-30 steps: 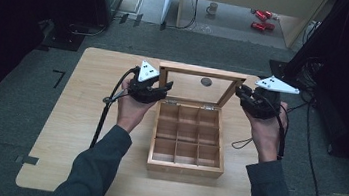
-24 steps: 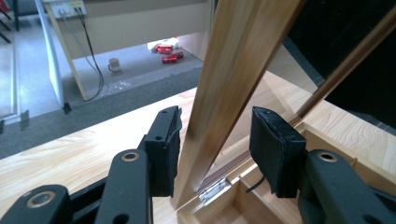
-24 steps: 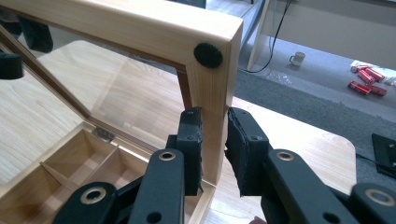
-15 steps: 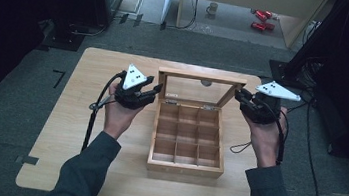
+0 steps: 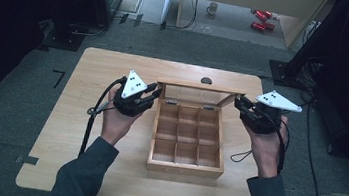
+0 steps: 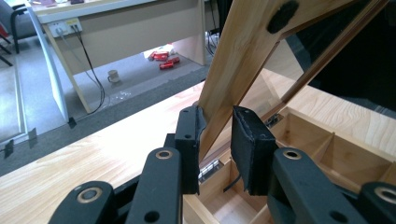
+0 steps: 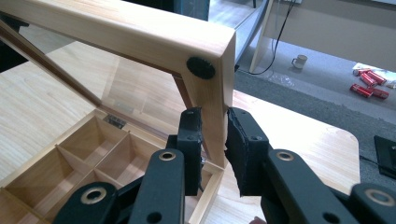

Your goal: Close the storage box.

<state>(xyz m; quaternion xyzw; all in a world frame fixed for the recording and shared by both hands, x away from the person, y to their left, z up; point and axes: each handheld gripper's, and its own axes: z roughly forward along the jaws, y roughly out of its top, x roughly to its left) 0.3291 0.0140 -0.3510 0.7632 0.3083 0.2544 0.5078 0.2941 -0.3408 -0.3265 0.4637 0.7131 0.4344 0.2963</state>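
A wooden box [image 5: 184, 168] with several bare compartments sits mid-table. Its glass-paned lid [image 5: 199, 87] stands raised at the back. My left gripper [image 5: 155, 94] is at the lid's left side. Its jaws have just been closing, and the lid's side rail [image 6: 243, 46] is between the pads of that gripper [image 6: 217, 126]. My right gripper [image 5: 238, 104] is at the lid's right side. In the right gripper view, that gripper [image 7: 214, 123] is shut on the lid's corner rail [image 7: 140, 32], just under a black bumper dot [image 7: 201, 68]. The box's compartments [image 7: 107, 144] lie below.
The light wooden table [image 5: 84, 117] has a small dark round hole [image 5: 206, 80] behind the box. Cables trail from both grippers over the table. On the floor beyond stand a mug [image 5: 213, 7], red items [image 5: 260, 18] and desk legs.
The left gripper has shifted left and toward the person, and its jaws have closed onto the lid's left rail. The lid's top edge has come nearer, so the lid stands more upright.
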